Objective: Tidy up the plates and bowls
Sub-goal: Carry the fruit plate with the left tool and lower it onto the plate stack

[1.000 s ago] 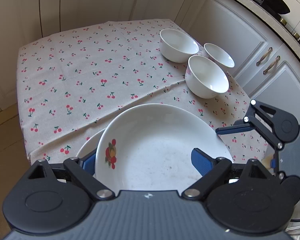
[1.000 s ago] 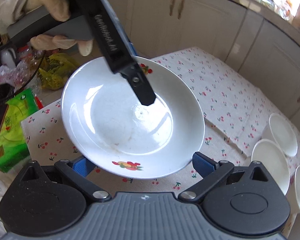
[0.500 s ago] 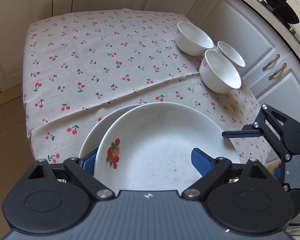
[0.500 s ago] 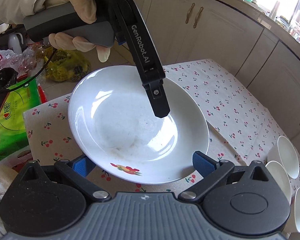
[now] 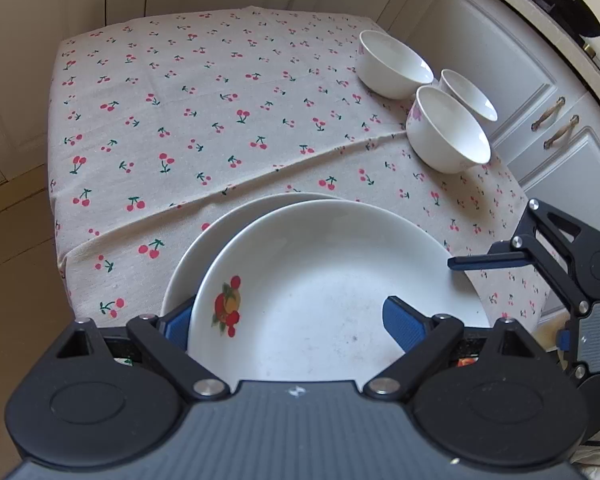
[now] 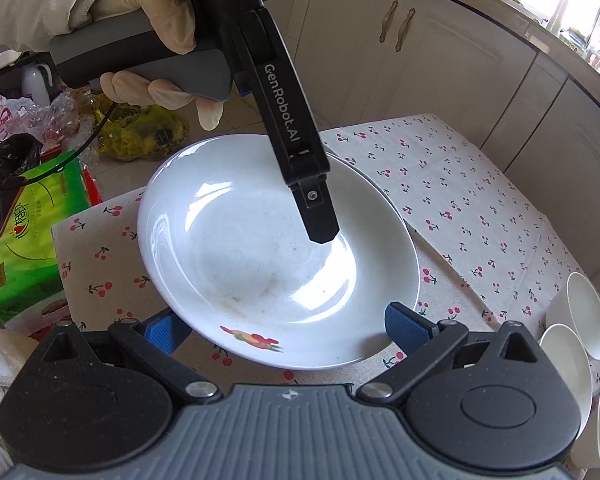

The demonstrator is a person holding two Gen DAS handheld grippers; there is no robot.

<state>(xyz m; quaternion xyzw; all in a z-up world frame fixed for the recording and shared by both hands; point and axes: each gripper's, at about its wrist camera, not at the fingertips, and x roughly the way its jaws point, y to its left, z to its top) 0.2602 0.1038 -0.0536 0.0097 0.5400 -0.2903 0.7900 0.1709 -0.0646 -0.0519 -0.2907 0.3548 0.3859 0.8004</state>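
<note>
Lowered since earlier: white fruit-motif ceramic plate [image 5: 332,292], clamped in left claw [image 5: 296,320], nearly nested on second white plate [image 5: 204,248] at 9 o'clock. Right claw [image 6: 288,328] apart. Next: release.

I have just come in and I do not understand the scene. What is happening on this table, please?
A person is tidying dishes with two handheld grippers. The left gripper holds a white fruit-printed plate by its rim, one finger above and one below, directly over a second plate on the cherry tablecloth; I cannot tell whether they touch. The right gripper is open and holds nothing. Three white bowls stand together near the table's edge.
</note>
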